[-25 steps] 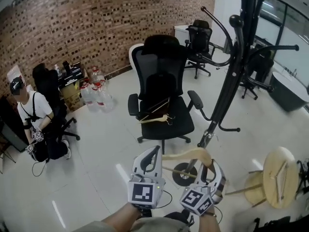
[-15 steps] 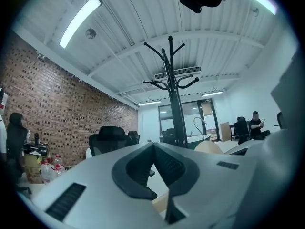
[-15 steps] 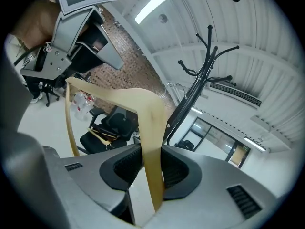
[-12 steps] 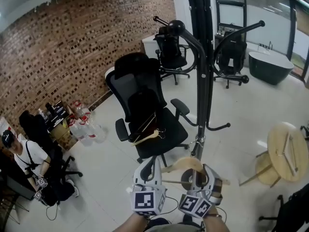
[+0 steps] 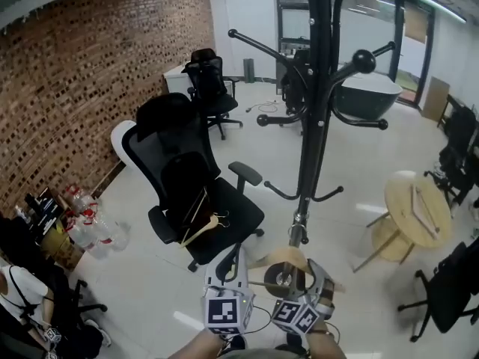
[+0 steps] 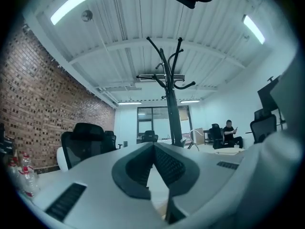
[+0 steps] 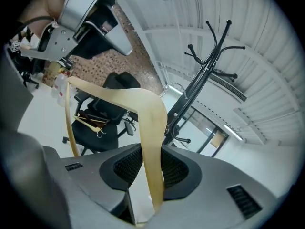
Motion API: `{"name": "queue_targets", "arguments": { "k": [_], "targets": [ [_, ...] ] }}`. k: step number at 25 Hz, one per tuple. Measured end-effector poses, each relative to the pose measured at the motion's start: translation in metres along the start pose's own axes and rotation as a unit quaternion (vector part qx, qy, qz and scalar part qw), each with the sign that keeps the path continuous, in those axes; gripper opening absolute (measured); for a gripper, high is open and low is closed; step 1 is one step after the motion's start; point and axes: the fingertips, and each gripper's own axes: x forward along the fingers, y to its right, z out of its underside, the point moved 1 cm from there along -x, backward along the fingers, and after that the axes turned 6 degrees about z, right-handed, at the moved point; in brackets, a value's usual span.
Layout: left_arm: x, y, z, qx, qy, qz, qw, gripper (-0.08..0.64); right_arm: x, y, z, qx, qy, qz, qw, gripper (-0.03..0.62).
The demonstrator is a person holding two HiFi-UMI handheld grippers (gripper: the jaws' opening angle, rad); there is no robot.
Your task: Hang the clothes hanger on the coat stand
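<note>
The wooden clothes hanger (image 5: 287, 255) has come nearer the coat stand (image 5: 310, 126), which now rises at 12 o'clock from it. The right tool (image 5: 308, 275) clamps one arm of the hanger. The left tool (image 5: 233, 260), at its 9 o'clock, is closed and empty. An office chair (image 5: 187, 185) stands at 10 o'clock.

Your clothes hanger (image 7: 150, 128): pale wood. Centre frame, coat stand (image 5: 309, 126): black. Left of it, office chair (image 5: 187, 185): black. Upper left, wall (image 5: 75, 73): red-brown brick pattern. The floor (image 5: 150, 290): white. Right edge, round table (image 5: 400, 200): light wood.
</note>
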Motion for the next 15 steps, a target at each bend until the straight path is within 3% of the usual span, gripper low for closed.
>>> {"name": "queue_targets", "arguments": {
  "k": [7,15],
  "targets": [
    [-0.012,-0.025,0.002,-0.009,0.001,0.074,0.9973,0.017,0.018,-0.034,0.012,0.030,-0.076,0.049,0.995,0.110],
    [0.002,-0.008,-0.005,0.006,-0.006,0.096,0.9954,0.017,0.043,-0.024,0.042,0.049,-0.109,0.065,0.991,0.110]
  ]
}}
